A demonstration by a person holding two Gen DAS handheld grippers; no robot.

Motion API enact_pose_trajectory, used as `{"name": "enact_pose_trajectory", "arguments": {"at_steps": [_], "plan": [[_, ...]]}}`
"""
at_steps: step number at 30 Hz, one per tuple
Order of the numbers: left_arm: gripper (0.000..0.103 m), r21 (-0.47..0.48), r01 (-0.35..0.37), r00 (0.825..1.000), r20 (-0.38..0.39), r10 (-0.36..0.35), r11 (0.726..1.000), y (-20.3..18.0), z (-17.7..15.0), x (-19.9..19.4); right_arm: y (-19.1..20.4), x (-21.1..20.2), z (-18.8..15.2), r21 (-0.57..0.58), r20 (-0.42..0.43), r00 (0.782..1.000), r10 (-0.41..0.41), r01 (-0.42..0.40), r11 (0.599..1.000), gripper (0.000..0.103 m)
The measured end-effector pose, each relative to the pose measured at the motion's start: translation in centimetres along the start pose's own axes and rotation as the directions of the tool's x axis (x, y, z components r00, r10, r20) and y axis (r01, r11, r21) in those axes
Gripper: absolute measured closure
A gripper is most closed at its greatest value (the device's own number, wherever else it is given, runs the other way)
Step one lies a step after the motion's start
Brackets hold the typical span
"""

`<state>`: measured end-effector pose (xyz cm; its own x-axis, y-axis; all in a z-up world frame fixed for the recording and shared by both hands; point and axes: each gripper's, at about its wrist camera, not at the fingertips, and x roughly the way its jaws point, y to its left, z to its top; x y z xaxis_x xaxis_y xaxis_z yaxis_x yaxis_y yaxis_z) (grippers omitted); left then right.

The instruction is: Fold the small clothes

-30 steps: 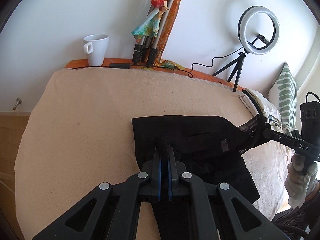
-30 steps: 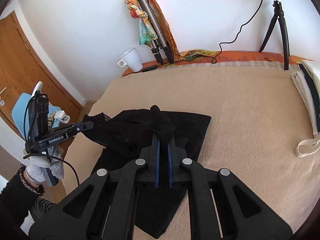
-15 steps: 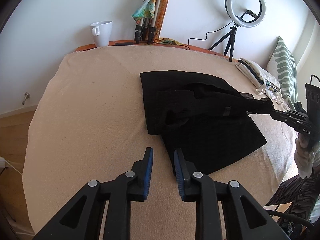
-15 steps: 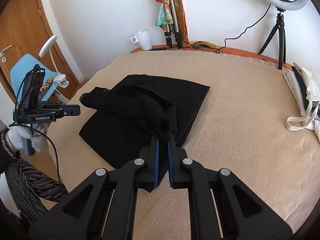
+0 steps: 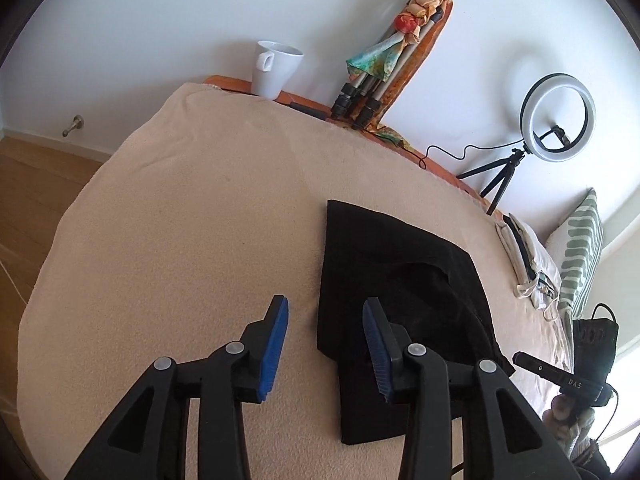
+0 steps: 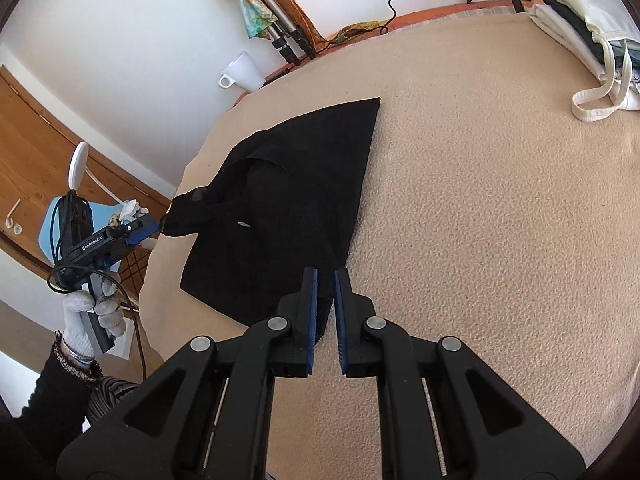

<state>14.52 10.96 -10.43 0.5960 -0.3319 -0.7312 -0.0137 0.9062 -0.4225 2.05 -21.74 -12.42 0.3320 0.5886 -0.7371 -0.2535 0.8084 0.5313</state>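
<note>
A black garment (image 5: 400,292) lies folded on the beige blanket (image 5: 192,240); it also shows in the right wrist view (image 6: 292,208). My left gripper (image 5: 326,308) is open and empty, low over the garment's left edge. In the right wrist view the left gripper (image 6: 154,228) sits at a raised black fold on the garment's left side. My right gripper (image 6: 326,280) has its jaws slightly apart, empty, at the garment's near corner. In the left wrist view the right gripper (image 5: 520,358) shows at the garment's right edge.
A white mug (image 5: 276,68), a tripod wrapped in a coloured scarf (image 5: 384,60) and a ring light (image 5: 558,124) stand along the far wall. Folded cloth bags (image 6: 588,36) lie at the blanket's right end beside a green striped pillow (image 5: 580,256). Wooden floor (image 5: 32,184) lies left.
My left gripper let go of the garment, opened wide and dropped back over its left edge. My right gripper released its fold and opened slightly. The garment now lies flatter.
</note>
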Motion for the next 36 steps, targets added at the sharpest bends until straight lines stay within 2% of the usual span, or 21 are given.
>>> {"name": "enact_pose_trajectory", "arguments": {"at_steps": [2, 6, 9, 11, 12, 14, 17, 20, 21, 22, 24, 28, 32, 34, 36], "plan": [[0.064, 0.068, 0.007, 1.000, -0.014, -0.006, 0.998, -1.4, 0.5, 1.1, 0.2, 0.0, 0.4, -0.001, 0.008, 1.000, 0.009, -0.009, 1.000, 0.094], [0.065, 0.177, 0.044, 0.993, -0.111, -0.025, 0.983, -3.1, 0.0, 3.2, 0.9, 0.1, 0.7, -0.037, 0.014, 1.000, -0.002, 0.003, 0.999, 0.094], [0.068, 0.264, 0.046, 0.984, -0.178, 0.002, 0.963, -3.8, -2.1, 3.8, 1.2, 0.5, 0.6, -0.052, -0.001, 1.000, -0.012, 0.012, 0.999, 0.094], [0.068, 0.322, -0.002, 0.978, -0.195, 0.068, 0.947, -3.7, -3.7, 3.6, 1.2, 0.6, 0.4, -0.054, -0.010, 1.000, -0.014, 0.014, 0.998, 0.094], [0.068, 0.321, -0.007, 0.978, -0.196, 0.073, 0.947, -3.4, -4.4, 3.3, 1.1, 0.7, 0.3, -0.052, -0.017, 1.000, -0.012, 0.011, 0.999, 0.094], [0.067, 0.272, -0.001, 0.981, -0.185, 0.054, 0.962, -2.4, -5.1, 2.1, 0.9, 0.8, 0.1, -0.035, -0.029, 1.000, 0.000, -0.001, 0.999, 0.094], [0.063, 0.126, 0.030, 0.989, -0.146, -0.012, 0.992, -0.6, -5.3, 0.1, 0.0, 1.0, -0.1, 0.044, -0.051, 0.997, 0.057, -0.054, 0.998, 0.093], [0.057, -0.003, 0.073, 0.988, -0.134, -0.072, 0.997, 0.9, -5.3, -0.5, -0.4, 0.9, -0.3, 0.129, -0.057, 0.987, 0.147, -0.139, 0.982, 0.093], [0.051, -0.050, 0.091, 0.986, -0.135, -0.097, 0.995, 1.5, -5.3, -0.4, -0.4, 0.9, -0.3, 0.142, -0.058, 0.985, 0.160, -0.151, 0.978, 0.091], [0.049, -0.101, 0.109, 0.982, -0.140, -0.123, 0.989, 2.1, -5.3, -0.2, -0.4, 1.0, -0.4, 0.152, -0.057, 0.985, 0.161, -0.150, 0.977, 0.088], [0.049, -0.192, 0.138, 0.975, -0.149, -0.168, 0.972, 3.1, -5.4, 0.4, -0.5, 1.2, -0.6, 0.171, -0.059, 0.986, 0.154, -0.142, 0.975, 0.076], [0.049, -0.289, 0.177, 0.961, -0.155, -0.229, 0.941, 4.2, -5.4, 1.3, -1.3, 1.7, -0.8, 0.247, -0.062, 0.978, 0.199, -0.178, 0.952, 0.075], [0.054, -0.342, 0.196, 0.955, -0.148, -0.259, 0.919, 4.3, -5.2, 2.0, -1.5, 2.1, -1.0, 0.280, -0.067, 0.970, 0.232, -0.204, 0.938, 0.075], [0.066, -0.367, 0.211, 0.950, -0.143, -0.278, 0.906, 4.4, -5.2, 2.3, -1.5, 2.4, -1.1, 0.293, -0.073, 0.968, 0.238, -0.208, 0.933, 0.075], [0.077, -0.349, 0.207, 0.951, -0.147, -0.272, 0.914, 3.9, -5.1, 2.3, -1.6, 2.9, -1.1, 0.304, -0.079, 0.967, 0.242, -0.208, 0.930, 0.075]]}}
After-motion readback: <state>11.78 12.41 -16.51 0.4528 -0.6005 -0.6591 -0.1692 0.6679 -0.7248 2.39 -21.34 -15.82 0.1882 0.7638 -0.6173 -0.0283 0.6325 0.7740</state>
